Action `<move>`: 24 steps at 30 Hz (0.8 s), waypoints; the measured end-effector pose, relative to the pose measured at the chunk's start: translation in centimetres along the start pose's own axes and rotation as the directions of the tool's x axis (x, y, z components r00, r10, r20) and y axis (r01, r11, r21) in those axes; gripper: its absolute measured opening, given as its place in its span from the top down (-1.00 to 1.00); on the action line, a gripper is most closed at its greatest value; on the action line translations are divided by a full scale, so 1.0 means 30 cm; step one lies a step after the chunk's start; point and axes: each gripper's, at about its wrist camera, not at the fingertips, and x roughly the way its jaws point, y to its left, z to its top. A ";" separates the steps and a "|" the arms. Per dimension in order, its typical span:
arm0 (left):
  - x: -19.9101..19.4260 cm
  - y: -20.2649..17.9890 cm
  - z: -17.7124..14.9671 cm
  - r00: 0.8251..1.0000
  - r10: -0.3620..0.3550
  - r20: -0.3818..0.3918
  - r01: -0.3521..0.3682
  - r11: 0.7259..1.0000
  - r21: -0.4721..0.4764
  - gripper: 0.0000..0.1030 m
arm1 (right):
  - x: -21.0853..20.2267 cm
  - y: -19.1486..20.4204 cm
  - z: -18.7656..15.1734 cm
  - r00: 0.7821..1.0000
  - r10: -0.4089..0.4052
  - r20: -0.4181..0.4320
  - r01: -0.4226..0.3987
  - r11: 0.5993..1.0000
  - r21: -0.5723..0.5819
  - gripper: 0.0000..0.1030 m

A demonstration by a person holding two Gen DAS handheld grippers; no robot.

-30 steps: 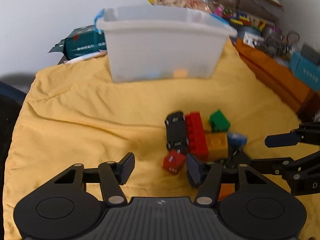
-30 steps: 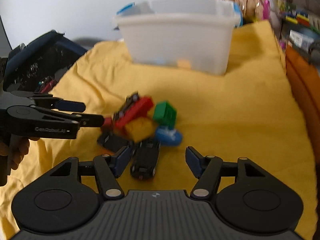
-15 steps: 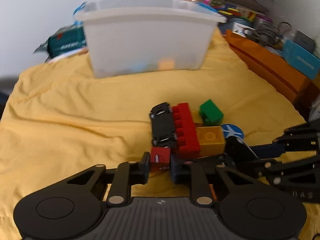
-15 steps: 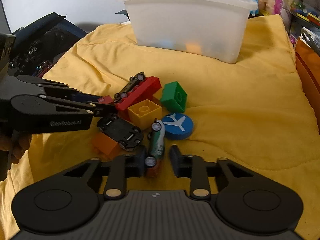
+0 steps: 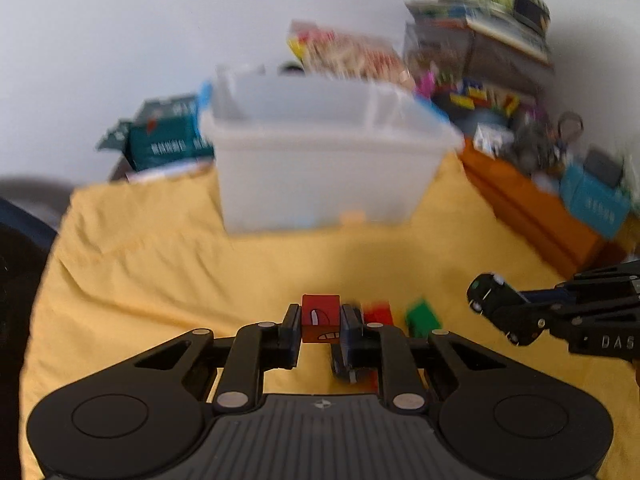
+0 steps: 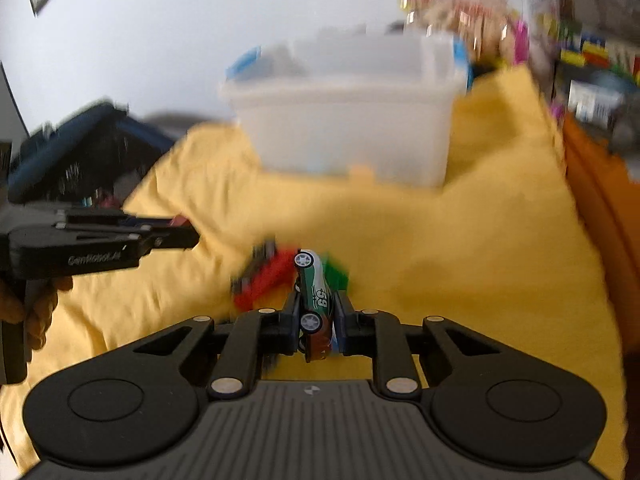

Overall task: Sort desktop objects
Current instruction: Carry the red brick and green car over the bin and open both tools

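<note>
Left tongs (image 5: 320,328) clamped on a small red cube (image 5: 320,322) with a cartoon face printed on it, held clear above the yellow cloth (image 5: 160,272) near its front edge. Right tongs (image 6: 316,320) clamped on a toy car (image 6: 314,304), green and white over a brown underside, gripped across its flanks with the nose pointing away and the number "59" legible on its side. Both pieces judged light, rigid and hard-shelled; not fragile. The cube's flat opposite faces give the pads a square seat. The car is narrower and smoother, and held across the body it could pivot, so mid-body between the wheels looks the safest hold. Remaining pile on the cloth, mid-front: red brick (image 6: 268,280), green block (image 5: 422,316), both blurred. The translucent white bin (image 5: 320,168) stands toward the cloth's far edge, the likely drop point. Writing: "GenRobot.ai" on the left tool's arm as seen from the right wrist; "DAS" partly visible on the right tool from the left wrist. Background box labels too blurred to read.
</note>
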 end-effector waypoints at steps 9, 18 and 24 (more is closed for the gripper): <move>0.002 0.053 0.348 0.996 0.023 0.087 -0.020 0.999 -0.040 0.57 | 0.018 -0.048 0.396 0.992 0.018 0.121 -0.019 1.000 0.008 0.62; 0.163 0.070 0.601 0.998 0.023 0.060 -0.020 0.998 -0.053 0.57 | 0.163 -0.107 0.613 0.996 -0.034 0.082 0.036 0.999 -0.023 0.62; 0.244 0.074 0.647 0.999 0.039 0.022 -0.038 0.999 -0.036 0.38 | 0.269 -0.136 0.644 0.996 -0.085 0.020 0.086 0.996 -0.035 0.58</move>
